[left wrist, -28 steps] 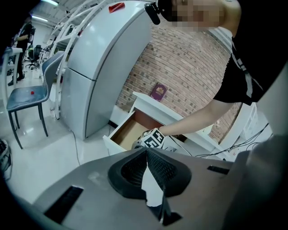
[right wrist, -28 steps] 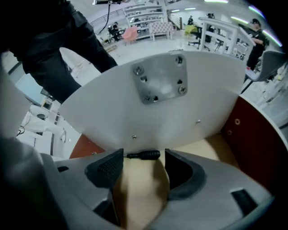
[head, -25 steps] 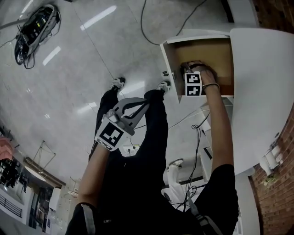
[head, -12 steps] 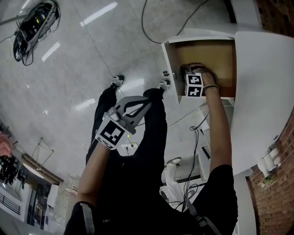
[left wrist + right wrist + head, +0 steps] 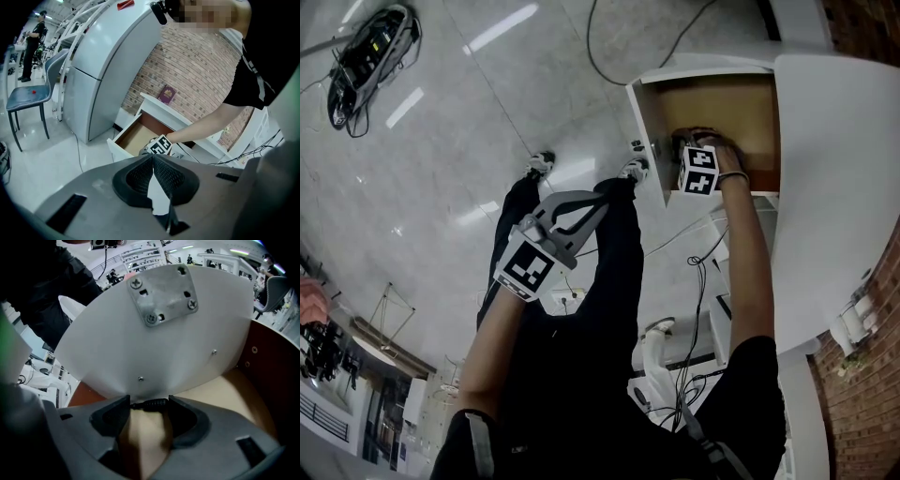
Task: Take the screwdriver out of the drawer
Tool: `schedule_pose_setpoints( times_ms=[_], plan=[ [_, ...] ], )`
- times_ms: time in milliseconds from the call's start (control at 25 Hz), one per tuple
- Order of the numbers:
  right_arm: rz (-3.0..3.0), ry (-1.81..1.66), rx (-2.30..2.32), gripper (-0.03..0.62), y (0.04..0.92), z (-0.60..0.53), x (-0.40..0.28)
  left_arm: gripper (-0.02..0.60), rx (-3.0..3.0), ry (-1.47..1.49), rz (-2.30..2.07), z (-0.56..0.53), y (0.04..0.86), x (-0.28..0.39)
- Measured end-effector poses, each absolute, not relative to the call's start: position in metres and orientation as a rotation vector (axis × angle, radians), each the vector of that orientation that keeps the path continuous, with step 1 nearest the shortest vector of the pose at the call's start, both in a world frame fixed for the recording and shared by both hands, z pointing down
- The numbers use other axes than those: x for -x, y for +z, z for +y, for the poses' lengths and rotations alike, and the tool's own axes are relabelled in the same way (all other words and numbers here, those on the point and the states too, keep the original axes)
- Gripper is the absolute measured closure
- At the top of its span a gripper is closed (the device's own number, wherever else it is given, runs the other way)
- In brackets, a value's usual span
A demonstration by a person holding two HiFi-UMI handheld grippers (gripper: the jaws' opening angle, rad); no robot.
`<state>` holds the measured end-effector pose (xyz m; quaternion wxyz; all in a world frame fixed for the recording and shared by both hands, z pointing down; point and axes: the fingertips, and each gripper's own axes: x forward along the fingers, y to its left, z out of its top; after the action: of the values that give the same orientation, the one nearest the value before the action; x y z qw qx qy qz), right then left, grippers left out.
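The white drawer [image 5: 644, 131] stands pulled out, its brown floor showing. My right gripper [image 5: 690, 142] reaches steeply down into it, marker cube uppermost. In the right gripper view, the screwdriver's black ribbed handle [image 5: 153, 404] lies across the drawer floor against the white front panel [image 5: 159, 333], between the tips of the right gripper [image 5: 149, 402]. Its jaws have just been closing around the handle, with a gap still visible on the left side. My left gripper [image 5: 600, 201] hangs in front of the person's legs, away from the drawer; its pads [image 5: 140, 176] meet with nothing between them.
The white cabinet top [image 5: 834, 187] overhangs the drawer on the right. Cables [image 5: 703, 272] trail on the floor under the arm, and a bundle of cables [image 5: 370, 56] lies far left. In the left gripper view, a grey fridge [image 5: 103, 61], a blue chair [image 5: 28, 93] and a brick wall [image 5: 197, 70] stand around.
The right gripper's marker cube has rolled a little and shifted slightly inside the drawer. The left gripper has stayed where it was.
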<state>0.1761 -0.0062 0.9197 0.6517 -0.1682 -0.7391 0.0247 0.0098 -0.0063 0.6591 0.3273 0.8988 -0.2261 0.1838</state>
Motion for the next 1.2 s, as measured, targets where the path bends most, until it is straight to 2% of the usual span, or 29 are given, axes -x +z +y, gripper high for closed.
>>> schedule_pose_setpoints(
  times_ms=[400,560,720,760,1200],
  plan=[
    [-1.688,0.088,0.35,0.338,0.882,0.0,-0.182,0.565,-2.382,0.479,-0.574,-0.012,0.643,-0.013],
    [-1.688,0.108,0.338,0.422,0.872,0.005,-0.183,0.565,-2.394,0.488,-0.554,-0.01,0.64,-0.015],
    [-1.691,0.127,0.321,0.443,0.868,0.024,-0.185,0.565,-2.4,0.498,-0.532,-0.003,0.636,-0.016],
    [-1.699,0.131,0.302,0.464,0.867,0.026,-0.185,0.565,-2.402,0.499,-0.527,-0.002,0.635,-0.016],
    [-1.711,0.136,0.118,0.471,0.854,0.024,-0.186,0.565,-2.442,0.54,-0.475,-0.003,0.62,-0.012]
  ],
)
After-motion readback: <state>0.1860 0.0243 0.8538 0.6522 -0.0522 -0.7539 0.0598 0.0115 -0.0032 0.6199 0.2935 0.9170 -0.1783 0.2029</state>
